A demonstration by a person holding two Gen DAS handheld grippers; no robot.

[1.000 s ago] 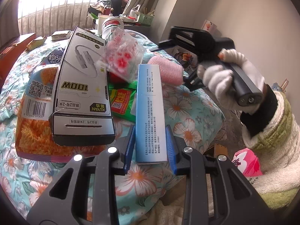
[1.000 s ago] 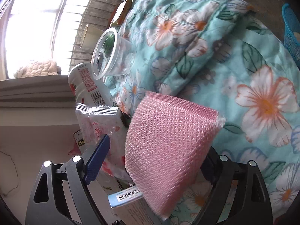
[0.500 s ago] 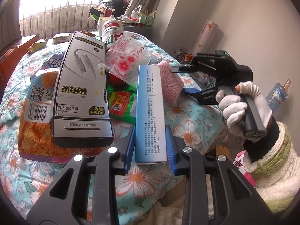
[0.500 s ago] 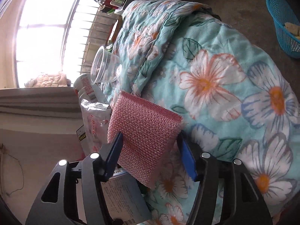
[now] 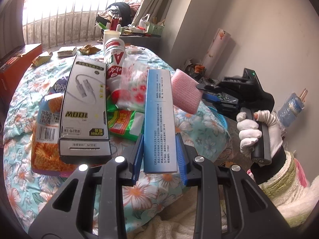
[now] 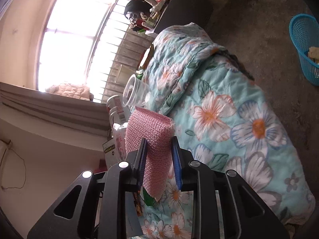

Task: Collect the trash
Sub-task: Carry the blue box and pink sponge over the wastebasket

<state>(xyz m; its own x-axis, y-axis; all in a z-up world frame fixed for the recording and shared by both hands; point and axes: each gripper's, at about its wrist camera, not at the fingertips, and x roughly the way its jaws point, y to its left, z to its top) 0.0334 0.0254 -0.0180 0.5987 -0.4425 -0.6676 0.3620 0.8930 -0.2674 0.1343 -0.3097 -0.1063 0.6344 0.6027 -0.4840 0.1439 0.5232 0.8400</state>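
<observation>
The right gripper (image 6: 159, 160) has just closed its fingers on the pink mesh (image 6: 154, 139), lifting it clear of the bed (image 6: 249, 139). The left gripper (image 5: 160, 155) still pinches the blue box (image 5: 159, 119). Both pieces seem ready for the basket (image 6: 303, 45).

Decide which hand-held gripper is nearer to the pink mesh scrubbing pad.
Right. The right hand-held gripper has just closed its jaws onto the pink mesh scrubbing pad. The left hand-held gripper, holding the long blue box, sits beside it, apart.

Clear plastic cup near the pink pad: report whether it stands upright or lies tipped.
Tipped. The clear plastic cup lies on its side on the floral quilt, its open mouth facing sideways toward the window.
</observation>
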